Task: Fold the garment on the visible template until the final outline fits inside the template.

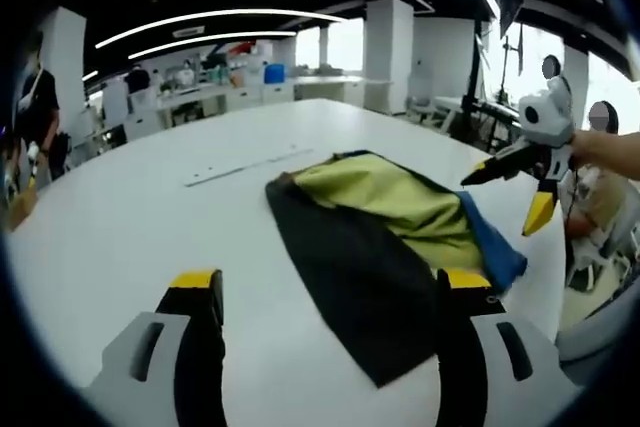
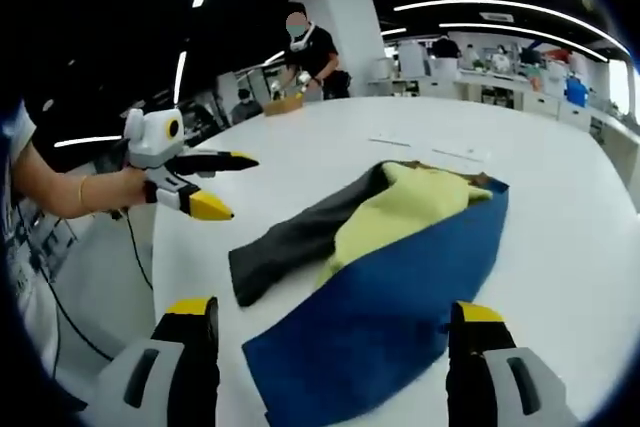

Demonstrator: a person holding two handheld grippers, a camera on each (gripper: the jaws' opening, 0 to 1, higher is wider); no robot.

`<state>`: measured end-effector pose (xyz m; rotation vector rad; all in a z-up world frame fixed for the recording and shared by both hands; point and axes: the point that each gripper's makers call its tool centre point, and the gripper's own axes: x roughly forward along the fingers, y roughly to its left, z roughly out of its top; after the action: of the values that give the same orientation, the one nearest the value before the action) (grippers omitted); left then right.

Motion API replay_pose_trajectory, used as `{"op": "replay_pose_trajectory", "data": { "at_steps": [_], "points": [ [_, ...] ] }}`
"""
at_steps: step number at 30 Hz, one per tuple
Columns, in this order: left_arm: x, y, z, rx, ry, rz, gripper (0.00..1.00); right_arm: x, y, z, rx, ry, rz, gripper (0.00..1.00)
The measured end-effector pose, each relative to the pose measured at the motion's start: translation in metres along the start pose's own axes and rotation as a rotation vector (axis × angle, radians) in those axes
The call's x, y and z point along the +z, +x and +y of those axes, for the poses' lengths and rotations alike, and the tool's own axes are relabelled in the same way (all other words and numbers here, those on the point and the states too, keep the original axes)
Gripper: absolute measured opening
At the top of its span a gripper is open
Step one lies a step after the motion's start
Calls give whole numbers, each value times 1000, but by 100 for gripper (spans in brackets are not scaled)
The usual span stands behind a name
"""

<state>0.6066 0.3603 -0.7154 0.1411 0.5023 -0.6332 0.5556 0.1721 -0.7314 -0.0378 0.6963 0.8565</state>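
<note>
The garment (image 1: 350, 257) lies partly folded on the white table (image 1: 150, 217), with a black panel nearest me, yellow-green lining in the middle and a blue edge on the far side. My left gripper (image 1: 330, 282) hovers open just short of the black panel. Coming in from the right, a hand holds the right gripper (image 1: 500, 205) open beside the blue edge. In the right gripper view the garment (image 2: 400, 287) shows its blue panel closest, and my right gripper (image 2: 332, 312) stands open over its near end. The left gripper (image 2: 238, 187) hangs open at the left, off the table's edge.
A thin pale strip (image 1: 245, 167) lies flat on the table beyond the garment, also seen as the strip (image 2: 430, 147). The table edge (image 2: 160, 247) runs close on the left. A person (image 2: 310, 52) stands at the far side; desks and shelves (image 1: 230, 87) line the room.
</note>
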Motion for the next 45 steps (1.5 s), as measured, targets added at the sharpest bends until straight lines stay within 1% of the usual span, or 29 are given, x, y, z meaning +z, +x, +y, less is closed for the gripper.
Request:
{"op": "replay_pose_trajectory", "data": {
  "at_steps": [3,6,9,13,16,18,20,23,27,30,32,33,34,36,40,42,45],
  "points": [
    [-11,-2,-5,-5,-10,6,82,-15,-4,10,0,-26,20,92],
    [-22,-3,-9,-5,-13,23,77,-27,-6,17,10,-25,37,83],
    [-32,-5,-12,1,-30,35,72,-36,-8,21,3,-37,46,77],
    [-46,-7,-13,24,-63,57,64,-43,-10,27,-5,-46,25,68],
    [-57,-8,-17,37,-74,85,61,-54,-9,26,-42,-113,43,59],
    [-60,-8,-18,45,-71,92,58,-57,-8,28,-51,-137,40,52],
    [-65,-8,-21,49,-90,100,54,-61,-7,32,-54,-169,44,46],
    [-68,-7,-23,57,-109,99,49,-66,-5,34,-59,-195,53,36],
    [-75,-5,-28,64,-134,124,40,-69,-2,34,-71,-212,60,28],
    [-78,-5,-32,71,-140,130,33,-74,0,33,-90,-255,77,21],
    [-80,-4,-33,79,-158,133,30,-76,0,32,-94,-249,81,16],
    [-80,-4,-32,88,-165,123,28,-76,1,32,-98,-247,83,15],
    [-81,-4,-33,92,-175,129,28,-77,1,31,-106,-259,84,13],
    [-80,-3,-35,91,-165,131,25,-79,1,30,-119,-299,103,10],
    [-82,-3,-36,105,-150,154,17,-81,4,31,-130,-334,103,5],
    [-83,-3,-34,122,-123,165,14,-80,4,31,-139,-343,102,1],
    [-83,-3,-32,125,-124,176,9,-77,4,29,-144,-332,93,0]
  ]
}}
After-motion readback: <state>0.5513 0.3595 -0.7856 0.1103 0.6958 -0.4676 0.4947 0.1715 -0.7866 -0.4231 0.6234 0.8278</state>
